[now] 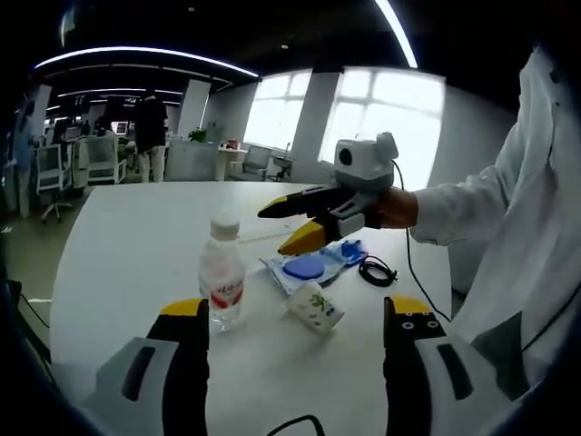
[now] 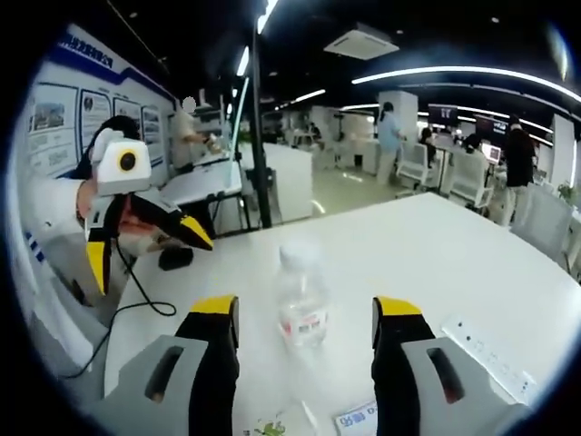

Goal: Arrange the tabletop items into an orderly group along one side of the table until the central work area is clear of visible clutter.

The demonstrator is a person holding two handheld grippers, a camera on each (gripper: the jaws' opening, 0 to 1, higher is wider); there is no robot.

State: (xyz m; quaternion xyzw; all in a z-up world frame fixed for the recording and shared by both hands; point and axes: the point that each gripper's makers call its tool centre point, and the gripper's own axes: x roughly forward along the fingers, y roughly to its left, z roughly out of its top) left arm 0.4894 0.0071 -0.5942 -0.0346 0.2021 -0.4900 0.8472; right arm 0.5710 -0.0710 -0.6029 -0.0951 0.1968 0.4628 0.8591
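A: Both grippers up over the white tabletop (image 1: pixel 127 236). In the left gripper view the left gripper (image 1: pixel 295 313) has its fingers spread wide, nothing between them, and the bottle (image 1: pixel 221 271) stands upright just ahead of the left finger.

B: And the right gripper (image 1: pixel 298 221) comes in from the right there, hovering above the blue-and-white pouch (image 1: pixel 313 266). Its fingers look parted and holding nothing.

A: The right gripper view backs that up: right gripper (image 2: pixel 304 313) released, bottle (image 2: pixel 301 295) standing between and beyond the fingers, not touched. The left gripper (image 2: pixel 150 238) hangs open at the far left.

B: What else is in the clutter?

A: A small cup (image 1: pixel 315 306) lying on its side just beside the pouch, a coiled black cable (image 1: pixel 377 270) near the edge, and a white strip (image 2: pixel 486 352) off toward the right.

B: So which step is this?

A: Early, I'd judge. Everything sits mid-tabletop, loosely bunched, nothing lined up along a side.

B: Next move?

A: Likely the bottle. One gripper needs to come down around its body, close gently since the plastic looks thin, and carry it upright to the edge.
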